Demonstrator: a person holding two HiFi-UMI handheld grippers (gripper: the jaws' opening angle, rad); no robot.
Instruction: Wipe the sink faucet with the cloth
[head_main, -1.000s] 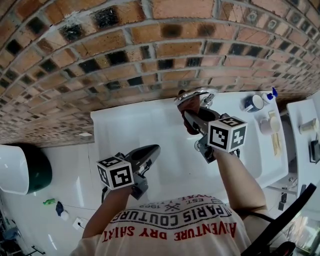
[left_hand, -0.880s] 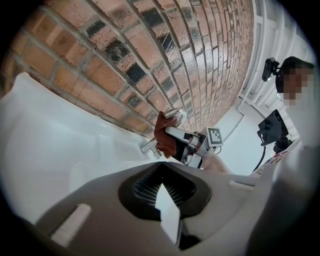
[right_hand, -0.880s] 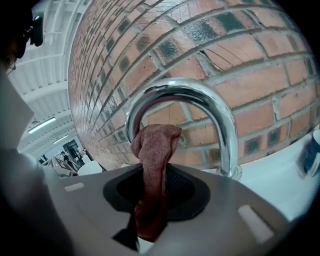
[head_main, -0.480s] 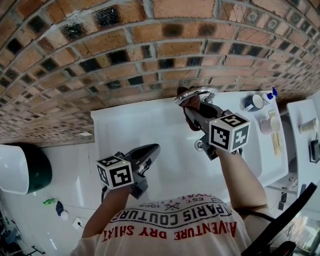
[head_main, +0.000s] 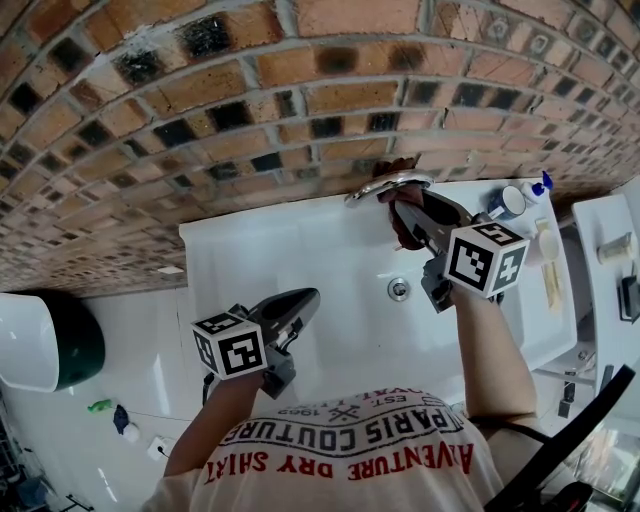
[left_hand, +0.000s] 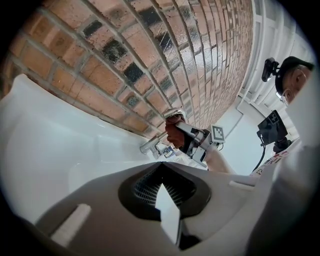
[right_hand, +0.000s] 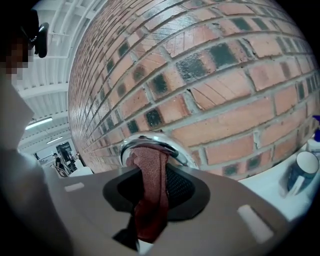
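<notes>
The right gripper (head_main: 408, 218) is clamped on the cloth (right_hand: 150, 197). Its jaws are closed on a hanging fold of the rust-red fabric, whose top end is pressed against the chrome faucet (right_hand: 150, 141) at 12 o'clock of the jaws.

Over the last second this gripper has slid along the faucet toward 3 o'clock in the head view. The spout's 9 o'clock end now stands bare, and the drain (head_main: 399, 289) shows at 6 o'clock of the cloth, no longer hidden by the gripper. That reads as a wiping stroke in progress. The end the cloth has left is probably done, and the stretch nearer the brick wall (head_main: 300, 90) is still to cover.

The left gripper (head_main: 303, 300) has not shifted. Its jaws are together with nothing in them, and it hangs over the near rim of the sink (head_main: 230, 260) at 7 o'clock, well apart from the faucet. A blue mug (right_hand: 300, 172) stands on the ledge at 3 o'clock.
</notes>
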